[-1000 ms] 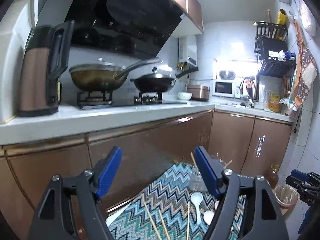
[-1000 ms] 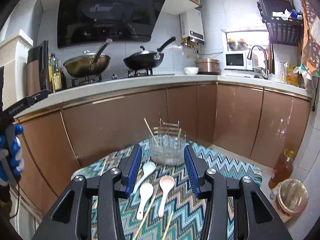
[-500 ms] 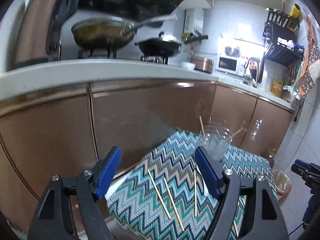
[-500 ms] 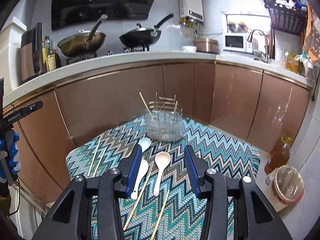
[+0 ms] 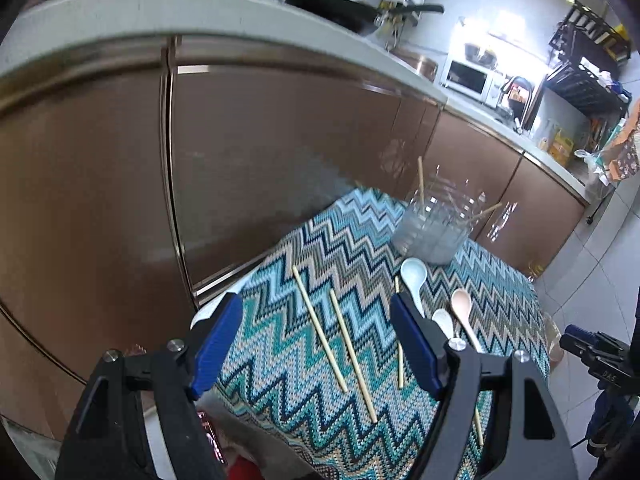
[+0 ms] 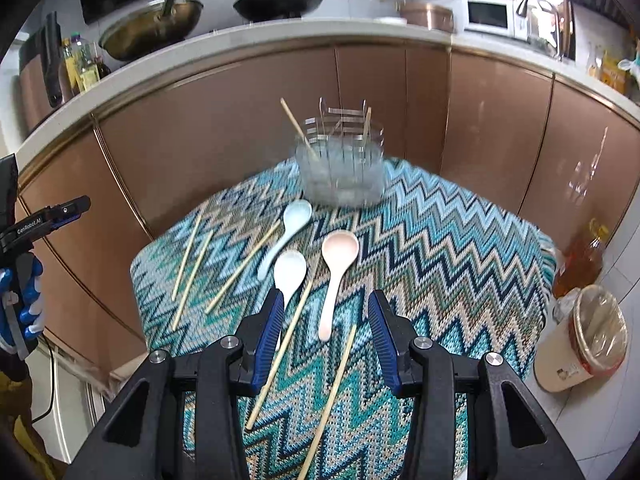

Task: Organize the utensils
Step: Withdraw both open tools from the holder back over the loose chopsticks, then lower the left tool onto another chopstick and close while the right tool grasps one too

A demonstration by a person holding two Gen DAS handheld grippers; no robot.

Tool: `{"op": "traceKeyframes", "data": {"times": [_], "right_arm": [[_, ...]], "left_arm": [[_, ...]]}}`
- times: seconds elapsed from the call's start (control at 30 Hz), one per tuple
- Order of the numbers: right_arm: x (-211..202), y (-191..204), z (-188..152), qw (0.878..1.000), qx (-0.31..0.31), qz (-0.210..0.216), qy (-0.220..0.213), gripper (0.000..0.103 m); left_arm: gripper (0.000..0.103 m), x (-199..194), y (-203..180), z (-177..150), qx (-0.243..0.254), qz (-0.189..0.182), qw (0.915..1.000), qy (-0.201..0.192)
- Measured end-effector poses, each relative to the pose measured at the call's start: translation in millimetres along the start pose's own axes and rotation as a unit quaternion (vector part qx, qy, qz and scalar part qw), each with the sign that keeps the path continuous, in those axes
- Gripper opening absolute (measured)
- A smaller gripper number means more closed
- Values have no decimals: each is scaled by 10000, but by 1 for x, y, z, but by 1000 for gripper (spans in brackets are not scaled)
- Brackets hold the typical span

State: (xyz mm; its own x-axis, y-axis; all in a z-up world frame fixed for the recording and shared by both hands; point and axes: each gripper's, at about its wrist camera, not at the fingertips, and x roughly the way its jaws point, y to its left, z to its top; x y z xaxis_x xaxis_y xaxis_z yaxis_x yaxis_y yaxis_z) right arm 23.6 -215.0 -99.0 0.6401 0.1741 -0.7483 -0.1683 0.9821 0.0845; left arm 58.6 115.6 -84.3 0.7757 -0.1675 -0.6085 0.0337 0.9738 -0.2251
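A small bench (image 6: 460,240) draped in a zigzag cloth of teal, blue and tan stands in front of copper-coloured kitchen cabinets (image 6: 240,120). At its far edge sits a clear utensil holder (image 6: 340,172) with two chopsticks already leaning inside. Three spoons lie in front of it – a pale blue spoon (image 6: 294,220) nearest the holder, a white spoon (image 6: 289,270) and a pink spoon (image 6: 338,264) side by side closer in. Loose chopsticks are scattered flat on the cloth: a pair (image 5: 336,336) near the left edge, almost parallel, one more (image 6: 244,266) beside the blue spoon, and two (image 6: 280,356) running toward the near edge.

The left hand-held gripper (image 5: 316,344) hangs above the left pair, its blue jaws spread wide with nothing between them. The right hand-held gripper (image 6: 326,340) hangs over the pink spoon's handle and the near chopsticks, jaws partly apart and empty – touching nothing. A lined bin (image 6: 588,340) and an oil bottle (image 6: 580,260) stand on the floor to the right.
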Motion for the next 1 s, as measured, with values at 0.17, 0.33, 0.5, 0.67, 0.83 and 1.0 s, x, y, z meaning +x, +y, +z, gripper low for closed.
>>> {"op": "traceKeyframes", "data": {"times": [0.17, 0.33, 0.5, 0.67, 0.83, 1.0], "right_arm": [[16, -6, -2, 9996, 23, 69, 277, 43], [31, -12, -6, 9984, 61, 90, 559, 43], [46, -17, -8, 9964, 74, 129, 834, 43], [61, -22, -9, 9940, 83, 173, 1080, 43], [75, -27, -8, 9914, 75, 197, 1293, 43], [91, -32, -9, 9877, 117, 304, 1529, 41]], "left_arm": [[75, 21, 7, -5, -111, -125, 9992, 367], [75, 42, 13, -8, -203, -246, 9969, 724], [74, 62, 20, -10, -384, -424, 9924, 1088], [68, 85, 20, -10, -517, -587, 9870, 1404], [56, 116, 12, -6, -577, -783, 9801, 1729], [47, 153, 0, 5, -622, -905, 9730, 2032]]}}
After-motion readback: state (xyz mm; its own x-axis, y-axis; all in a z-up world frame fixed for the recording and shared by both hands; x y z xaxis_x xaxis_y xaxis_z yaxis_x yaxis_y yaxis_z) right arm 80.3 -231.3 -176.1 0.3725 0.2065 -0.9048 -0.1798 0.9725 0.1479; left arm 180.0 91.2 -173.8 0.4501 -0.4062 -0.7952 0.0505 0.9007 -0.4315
